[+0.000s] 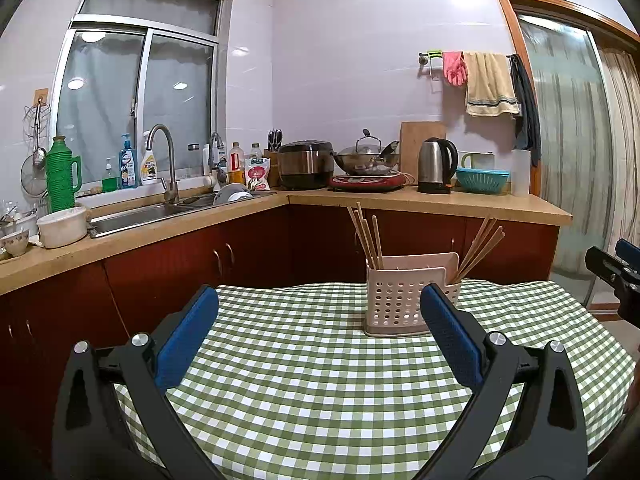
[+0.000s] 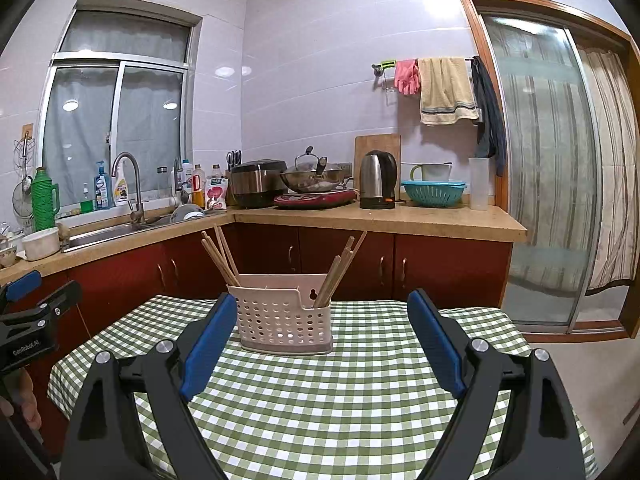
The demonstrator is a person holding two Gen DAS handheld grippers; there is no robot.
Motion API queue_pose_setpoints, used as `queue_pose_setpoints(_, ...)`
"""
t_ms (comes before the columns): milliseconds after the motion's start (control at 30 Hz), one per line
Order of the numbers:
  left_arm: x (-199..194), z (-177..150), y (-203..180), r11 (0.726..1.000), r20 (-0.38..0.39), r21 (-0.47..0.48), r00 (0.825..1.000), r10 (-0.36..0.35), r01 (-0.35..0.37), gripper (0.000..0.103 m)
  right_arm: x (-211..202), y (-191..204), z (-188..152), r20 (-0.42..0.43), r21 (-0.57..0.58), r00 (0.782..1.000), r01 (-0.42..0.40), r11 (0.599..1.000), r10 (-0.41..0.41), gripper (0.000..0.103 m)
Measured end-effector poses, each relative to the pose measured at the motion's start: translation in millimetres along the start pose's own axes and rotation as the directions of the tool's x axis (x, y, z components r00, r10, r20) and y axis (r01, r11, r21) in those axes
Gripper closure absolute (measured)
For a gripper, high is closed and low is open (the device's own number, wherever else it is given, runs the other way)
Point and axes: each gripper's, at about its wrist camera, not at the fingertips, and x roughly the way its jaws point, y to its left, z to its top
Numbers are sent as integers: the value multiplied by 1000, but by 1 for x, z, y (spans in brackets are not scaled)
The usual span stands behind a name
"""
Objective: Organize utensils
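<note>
Blue pads on both grippers, jaws spread wide, nothing between them. Left gripper (image 1: 318, 304) and right gripper (image 2: 322, 308) both hover low over the desk (image 2: 320, 400), on the near side of the holder (image 2: 285, 316). Holder: pale perforated plastic, upright on the green-and-white checked cloth (image 1: 300, 360), toward the far edge of the desk. Chopsticks (image 2: 220, 256) stand in its left end, leaning left; a second bundle (image 2: 340, 268) stands in its right end, leaning right. Behind the holder: red cabinets, kitchen counter with kettle (image 2: 378, 180).
</note>
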Motion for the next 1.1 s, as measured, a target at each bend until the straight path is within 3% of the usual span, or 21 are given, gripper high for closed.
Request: queue_pose_setpoints(1100, -3, 1, -1, 1000, -1, 2, 1000, -1, 1, 5, -1, 0, 1, 1, -1, 1000, 1, 1000, -1, 19)
